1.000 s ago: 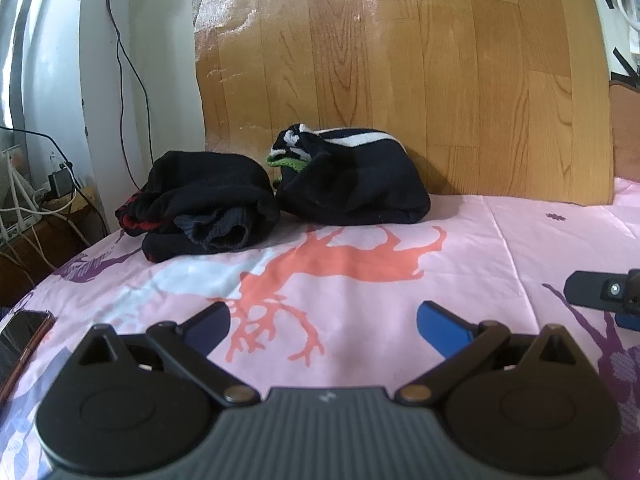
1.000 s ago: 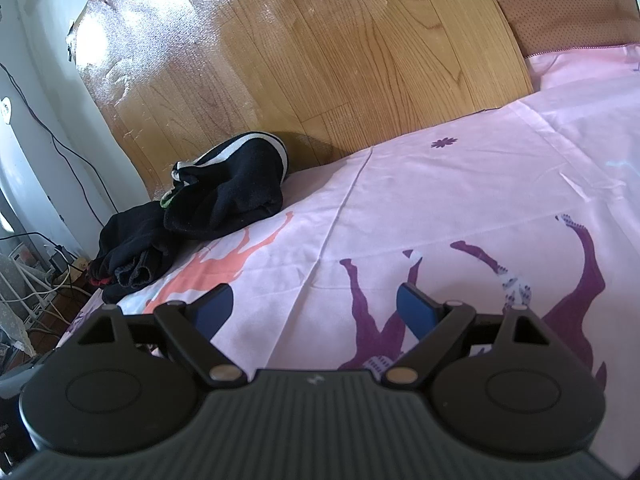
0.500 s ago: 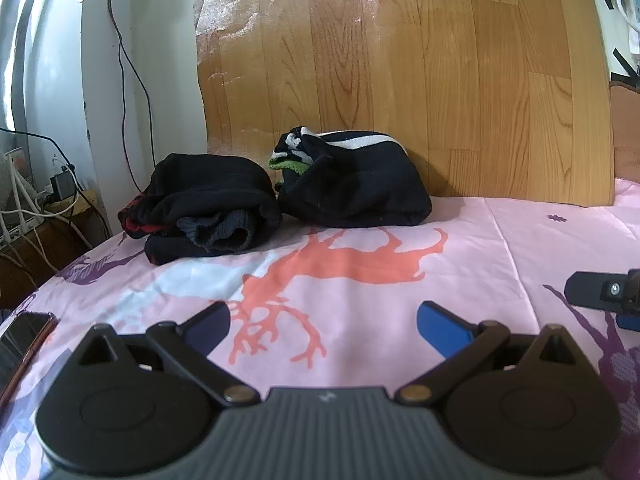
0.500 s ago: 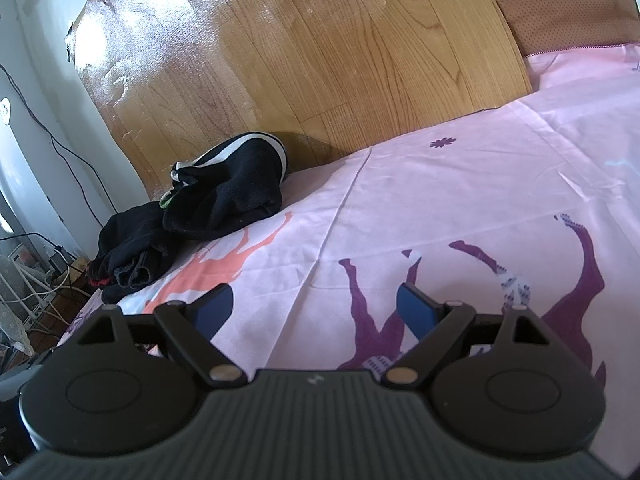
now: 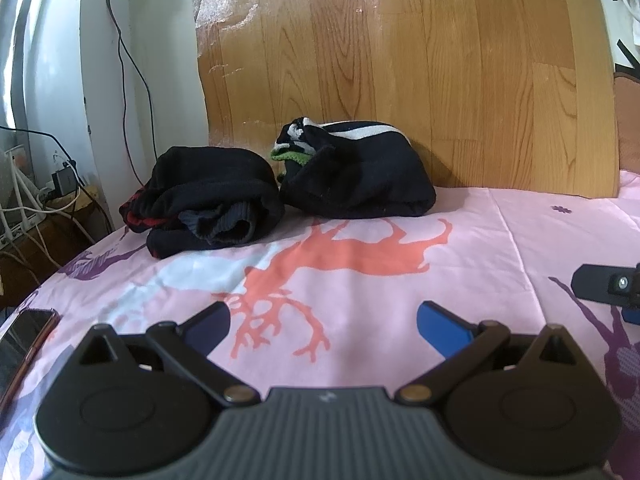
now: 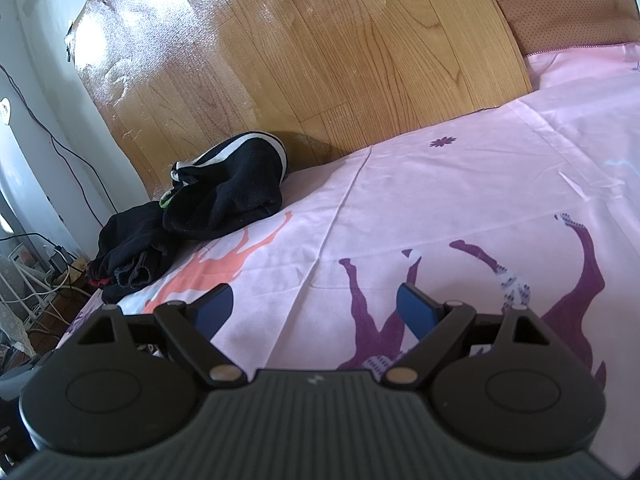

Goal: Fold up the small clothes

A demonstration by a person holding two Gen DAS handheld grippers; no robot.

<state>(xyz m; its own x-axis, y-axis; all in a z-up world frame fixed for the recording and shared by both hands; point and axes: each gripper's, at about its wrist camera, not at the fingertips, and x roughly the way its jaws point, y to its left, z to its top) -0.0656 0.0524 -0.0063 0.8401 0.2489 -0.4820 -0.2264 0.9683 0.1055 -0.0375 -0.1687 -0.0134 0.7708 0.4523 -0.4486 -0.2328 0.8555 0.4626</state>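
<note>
Two dark bundles of clothes lie at the far side of the pink bedsheet (image 5: 360, 288), against the wooden board. The left bundle (image 5: 208, 204) is black with a red edge and a grey ribbed cuff; in the right wrist view it is at the left (image 6: 128, 252). The right bundle (image 5: 356, 176) is black with white stripes and a green bit, also seen from the right wrist (image 6: 232, 192). My left gripper (image 5: 324, 324) is open and holds nothing, well short of the bundles. My right gripper (image 6: 314, 308) is open and holds nothing over the sheet. Part of the right gripper (image 5: 608, 288) shows at the left wrist view's right edge.
A wood-grain board (image 5: 400, 72) stands upright behind the bed. A phone (image 5: 24, 336) lies at the sheet's left edge. Cables and a power strip (image 5: 48, 196) sit beyond the bed on the left. A brown cushion (image 6: 560, 4) is at the far right.
The left wrist view has drifted slightly, so the bundles sit a little lower and to the right in it. Both grippers stay open and the right one is still.
</note>
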